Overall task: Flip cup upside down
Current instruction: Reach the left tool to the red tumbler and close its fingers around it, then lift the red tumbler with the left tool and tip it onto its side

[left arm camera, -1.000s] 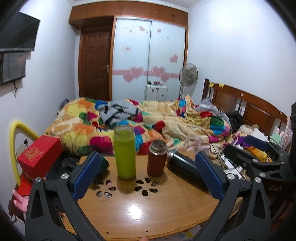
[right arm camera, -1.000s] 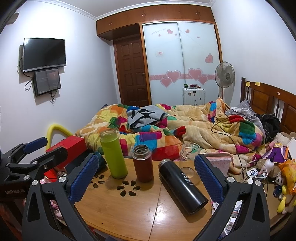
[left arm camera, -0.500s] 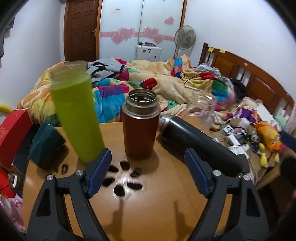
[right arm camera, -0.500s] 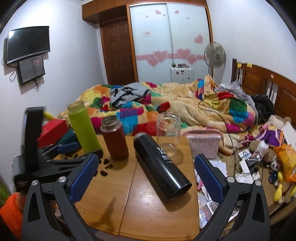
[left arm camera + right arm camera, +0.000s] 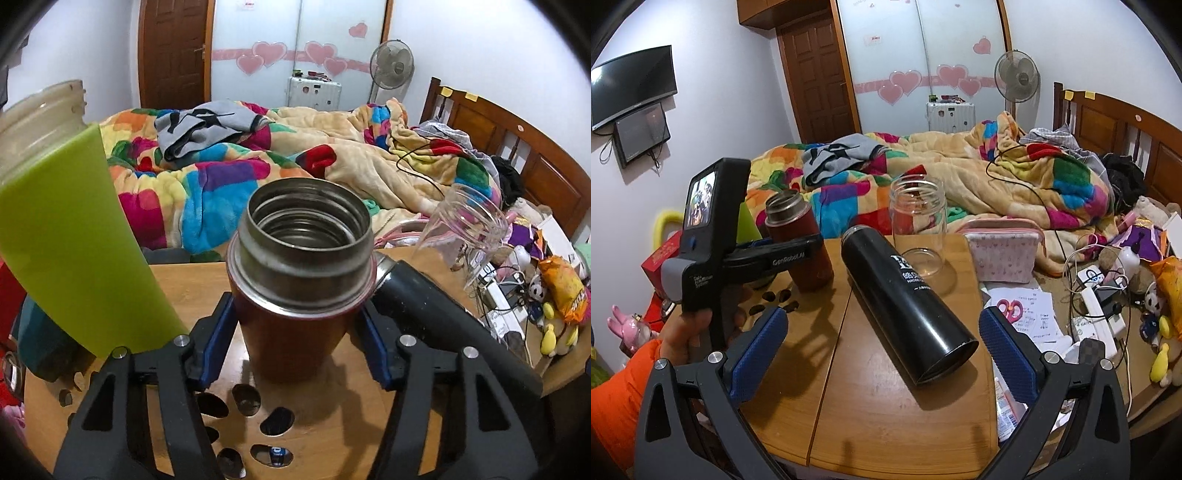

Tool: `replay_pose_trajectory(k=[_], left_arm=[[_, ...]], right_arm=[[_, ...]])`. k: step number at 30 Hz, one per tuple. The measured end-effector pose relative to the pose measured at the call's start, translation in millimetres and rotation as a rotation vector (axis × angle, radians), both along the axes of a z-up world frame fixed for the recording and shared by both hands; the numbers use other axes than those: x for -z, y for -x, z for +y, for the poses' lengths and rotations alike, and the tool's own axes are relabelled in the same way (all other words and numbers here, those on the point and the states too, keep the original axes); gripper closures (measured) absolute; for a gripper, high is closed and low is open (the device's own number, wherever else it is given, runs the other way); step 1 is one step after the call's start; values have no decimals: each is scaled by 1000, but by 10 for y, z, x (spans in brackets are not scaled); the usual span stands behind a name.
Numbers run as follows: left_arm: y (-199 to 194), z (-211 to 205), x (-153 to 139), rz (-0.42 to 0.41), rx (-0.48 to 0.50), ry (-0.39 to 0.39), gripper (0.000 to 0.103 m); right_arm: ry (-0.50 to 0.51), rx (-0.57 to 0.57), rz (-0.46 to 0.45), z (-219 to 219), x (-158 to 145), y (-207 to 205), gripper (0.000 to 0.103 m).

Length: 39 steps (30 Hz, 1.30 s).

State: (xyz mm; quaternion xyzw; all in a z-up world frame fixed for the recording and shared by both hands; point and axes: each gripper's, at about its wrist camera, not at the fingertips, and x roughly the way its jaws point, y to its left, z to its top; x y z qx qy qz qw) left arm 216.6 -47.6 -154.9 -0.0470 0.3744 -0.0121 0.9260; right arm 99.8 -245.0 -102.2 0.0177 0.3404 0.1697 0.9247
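A red steel cup [image 5: 295, 306] with an open metal mouth stands upright on the wooden table [image 5: 369, 435]. My left gripper [image 5: 295, 332] is around its body, one blue pad on each side, pressing on or very near its sides. In the right wrist view the cup [image 5: 801, 243] stands at the left with the left gripper [image 5: 790, 247] around it. My right gripper [image 5: 882, 347] is open and empty, near the table's front, with a black flask [image 5: 905, 302] lying on its side between and beyond its pads.
A tall green bottle [image 5: 70, 236] stands just left of the red cup. A clear glass jar [image 5: 918, 232] stands behind the black flask [image 5: 443, 321]. A pink pouch [image 5: 1004, 251], papers, cables and toys crowd the right side. A bed with a colourful blanket [image 5: 960, 177] lies behind.
My left gripper has moved forward to the red cup and narrowed around it. My right gripper has moved slightly forward and stays open.
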Motion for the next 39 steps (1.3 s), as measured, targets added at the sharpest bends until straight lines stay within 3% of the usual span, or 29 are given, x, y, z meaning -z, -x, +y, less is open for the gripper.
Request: replay_pose_trajectory(k=[4, 13, 20, 26, 29, 34, 39], left_arm=[[162, 24, -21, 16, 44, 26, 41], [920, 206, -135, 90, 138, 94, 41], [1323, 416, -123, 204, 173, 301, 41], [1467, 415, -127, 244, 208, 369, 41], [1479, 426, -114, 263, 218, 416, 41], [1421, 511, -80, 275, 210, 479, 41], [1379, 581, -67, 258, 192, 490, 41]], right_arm=[[-9, -25, 8, 56, 27, 30, 0], [-19, -118, -2, 298, 158, 179, 0], [-20, -286, 16, 663, 384, 346, 0], [-2, -387, 18, 968, 536, 461, 0], [2, -422, 19, 1084, 591, 454, 9], [-37, -479, 80, 1239, 690, 326, 38], [-23, -484, 68, 1327, 734, 337, 42]])
